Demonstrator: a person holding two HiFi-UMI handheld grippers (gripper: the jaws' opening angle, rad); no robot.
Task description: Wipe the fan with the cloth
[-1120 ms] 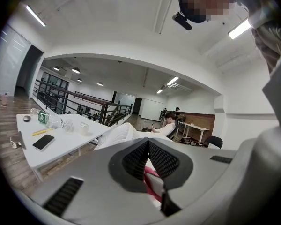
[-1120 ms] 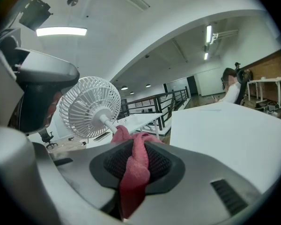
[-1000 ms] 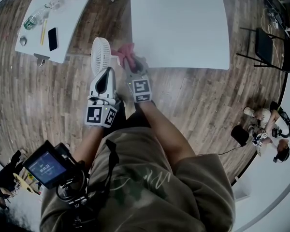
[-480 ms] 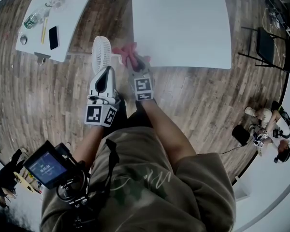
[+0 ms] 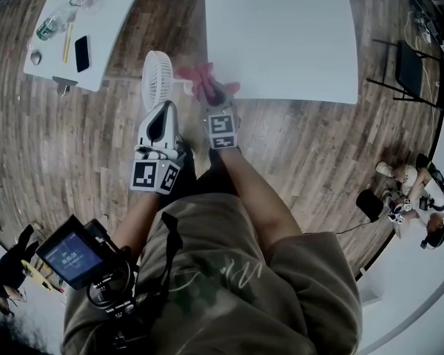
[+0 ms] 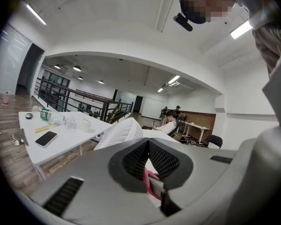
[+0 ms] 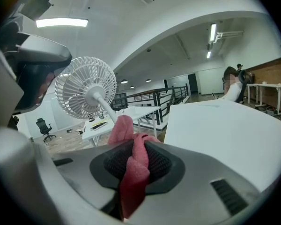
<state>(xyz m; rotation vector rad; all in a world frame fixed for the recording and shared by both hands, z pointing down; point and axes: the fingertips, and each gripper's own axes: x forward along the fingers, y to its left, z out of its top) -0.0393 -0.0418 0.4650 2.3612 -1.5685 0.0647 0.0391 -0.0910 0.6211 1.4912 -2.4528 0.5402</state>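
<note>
In the head view, the right tongs (image 5: pixel 215 103), whose jaws have just been closing on the bunched cloth (image 5: pixel 204 78), meet the near corner of the large white surface (image 5: pixel 281 35) at 12 o'clock. Its top lies bare toward 1 o'clock. The fan (image 5: pixel 158 78) blocks 10 o'clock, just beyond the left tongs (image 5: pixel 161 111). Wooden floor (image 5: pixel 303 146) opens at 3 o'clock. A smaller surface (image 5: pixel 96 58) with a phone (image 5: pixel 82 53) stands well apart at 11 o'clock, and a chair (image 5: pixel 414 72) far off at 2 o'clock.
</note>
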